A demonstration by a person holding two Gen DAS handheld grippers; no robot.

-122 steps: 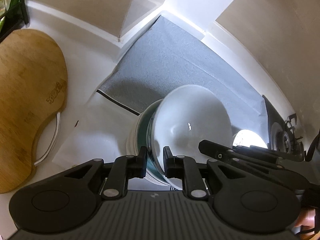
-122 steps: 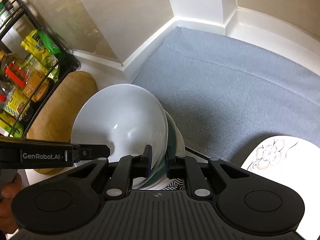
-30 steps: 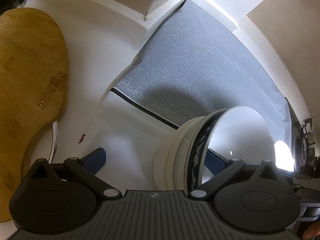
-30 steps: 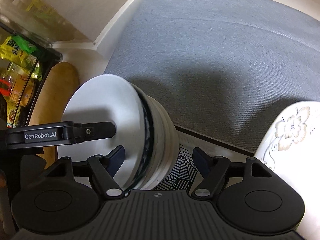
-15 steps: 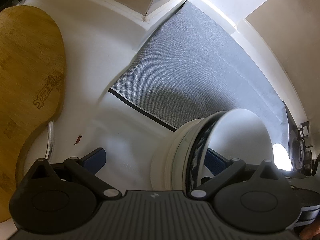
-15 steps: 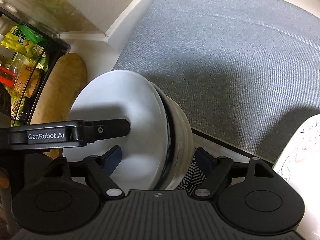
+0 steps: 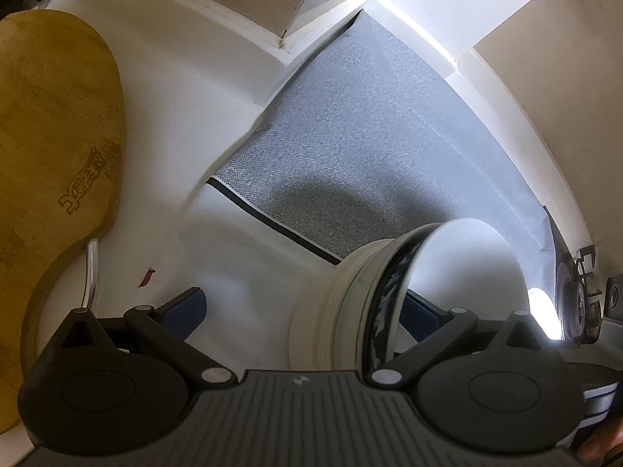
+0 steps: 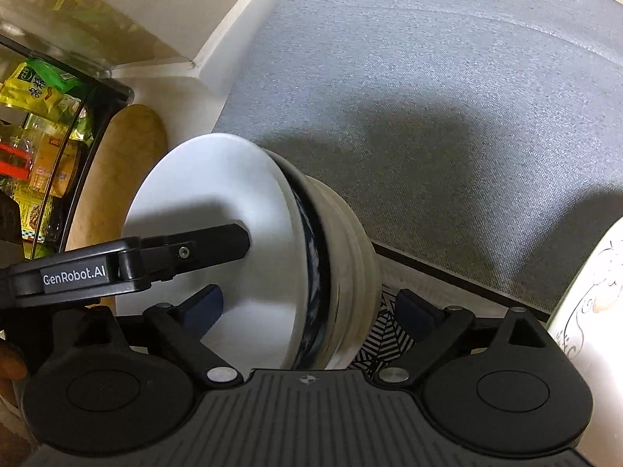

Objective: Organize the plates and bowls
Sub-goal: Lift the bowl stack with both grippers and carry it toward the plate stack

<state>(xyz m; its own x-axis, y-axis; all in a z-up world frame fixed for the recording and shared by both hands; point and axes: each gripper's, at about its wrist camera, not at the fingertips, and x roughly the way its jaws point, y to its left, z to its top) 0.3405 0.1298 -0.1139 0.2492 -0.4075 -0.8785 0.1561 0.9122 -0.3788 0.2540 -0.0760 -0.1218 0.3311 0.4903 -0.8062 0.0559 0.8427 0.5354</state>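
The bowl stack [image 8: 272, 257], at lower centre of the right view on the counter's mat edge [image 8: 447, 124], sits between both wide-open grippers, right [image 8: 307, 309] just opening, left [image 7: 303, 311] untouching, with a board [image 7: 50, 148] at left.

A nested stack of bowls [image 8: 296, 272], white with one dark-patterned rim, sits by the grey mat's [image 8: 428, 97] edge.

Both wrist views close, angled downward, sharing bowl stack [image 7: 350, 303] and grey mat [image 8: 428, 116]
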